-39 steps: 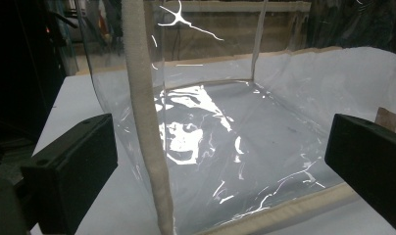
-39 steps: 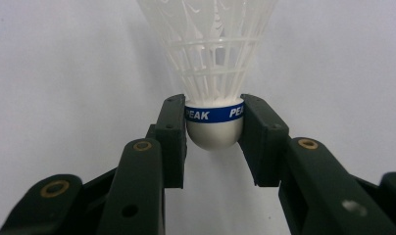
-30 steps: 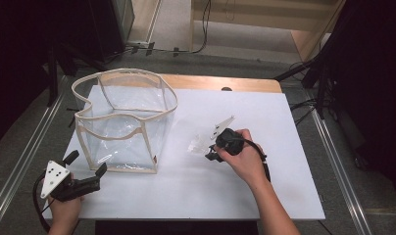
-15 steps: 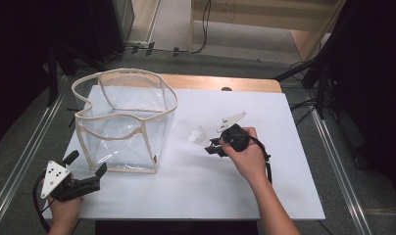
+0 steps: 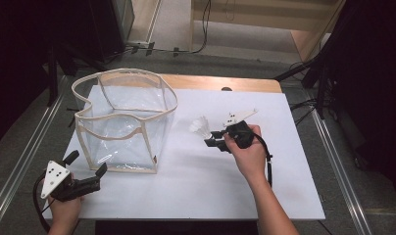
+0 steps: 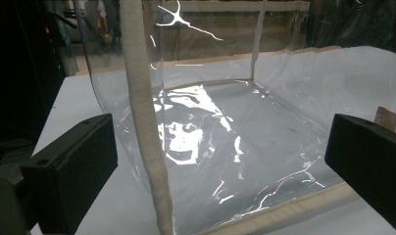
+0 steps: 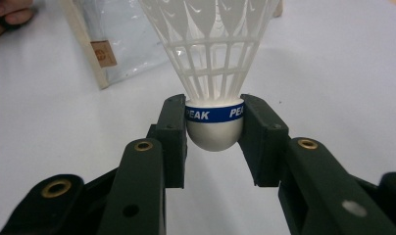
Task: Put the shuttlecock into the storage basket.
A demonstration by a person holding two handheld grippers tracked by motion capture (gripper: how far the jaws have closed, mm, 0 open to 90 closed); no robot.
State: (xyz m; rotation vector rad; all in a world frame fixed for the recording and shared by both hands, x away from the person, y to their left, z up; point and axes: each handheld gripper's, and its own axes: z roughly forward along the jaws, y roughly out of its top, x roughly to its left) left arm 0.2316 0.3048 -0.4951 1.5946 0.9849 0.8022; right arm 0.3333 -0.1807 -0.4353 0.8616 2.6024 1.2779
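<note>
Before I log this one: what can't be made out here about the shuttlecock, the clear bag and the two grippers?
- Shuttlecock: the feather skirt's top is cut off by the right gripper view's upper edge; the band's lettering is partly covered by the right gripper.
- Clear bag: its rim is cut off in the left gripper view.
- Bag's small label: too small to read.
- Left gripper: whether it touches the bag is unclear in the high view.

Left gripper (image 6: 220, 161) jaws stand wide apart at table level, framing a clear plastic bag (image 6: 225, 122) with beige fabric trim, its near corner seam upright just right of the left jaw, on the white table (image 6: 68, 107).
</note>
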